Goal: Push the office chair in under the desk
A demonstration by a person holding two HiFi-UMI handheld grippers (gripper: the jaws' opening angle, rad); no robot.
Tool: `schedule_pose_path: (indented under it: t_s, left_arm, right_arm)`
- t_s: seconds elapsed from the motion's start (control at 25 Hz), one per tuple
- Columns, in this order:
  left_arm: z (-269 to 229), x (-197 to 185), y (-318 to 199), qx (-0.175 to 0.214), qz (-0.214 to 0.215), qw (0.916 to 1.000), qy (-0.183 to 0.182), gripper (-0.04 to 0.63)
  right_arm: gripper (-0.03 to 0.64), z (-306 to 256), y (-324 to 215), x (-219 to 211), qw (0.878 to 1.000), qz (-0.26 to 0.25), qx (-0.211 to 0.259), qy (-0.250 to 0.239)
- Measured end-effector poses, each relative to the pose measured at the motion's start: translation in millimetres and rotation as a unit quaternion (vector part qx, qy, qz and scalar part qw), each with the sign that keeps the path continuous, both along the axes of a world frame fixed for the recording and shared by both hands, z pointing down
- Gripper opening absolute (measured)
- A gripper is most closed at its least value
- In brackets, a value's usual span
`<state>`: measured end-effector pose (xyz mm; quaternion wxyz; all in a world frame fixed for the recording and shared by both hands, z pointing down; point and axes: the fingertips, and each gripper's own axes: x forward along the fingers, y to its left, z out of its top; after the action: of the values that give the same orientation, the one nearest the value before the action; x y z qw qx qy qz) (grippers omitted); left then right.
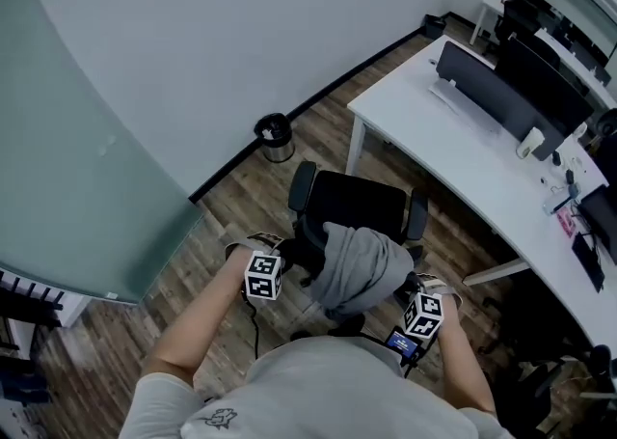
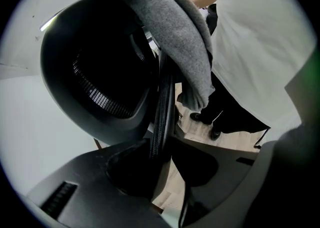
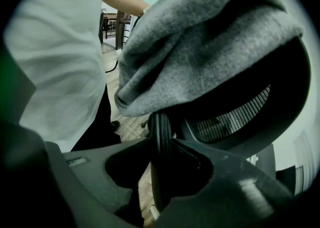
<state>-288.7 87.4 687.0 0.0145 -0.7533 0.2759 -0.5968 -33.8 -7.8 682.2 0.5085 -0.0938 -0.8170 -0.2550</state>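
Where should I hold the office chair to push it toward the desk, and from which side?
Grip the thin side edges of the backrest from behind, one per gripper, as the left gripper and right gripper do. Those upright rims fit between jaws; stay below the draped grey garment, which could slip.

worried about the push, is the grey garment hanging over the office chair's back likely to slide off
The grey garment looks soft and floppy, only draped over the office chair, so a jerky push could probably slide it. Its fuzzy surface likely adds some grip. The chair itself should probably roll easily on the smooth wood floor.
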Motion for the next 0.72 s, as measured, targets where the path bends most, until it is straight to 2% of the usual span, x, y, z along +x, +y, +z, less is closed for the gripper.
schedule_pose_path:
  t_s: [0.4,0.72]
  left_arm:
    - [2,52,-101,-0.012,0.058,0.9982,-0.004,0.137]
    - [1,82,-177,-0.027,0.085,0.9959,-0.016,0.138]
  right_arm:
    - [0.109,1,-60,64,0.997,0.071,-0.004,-0.008]
    - [0.110,1,-111,99,0.992,0.121,0.012,-0.015]
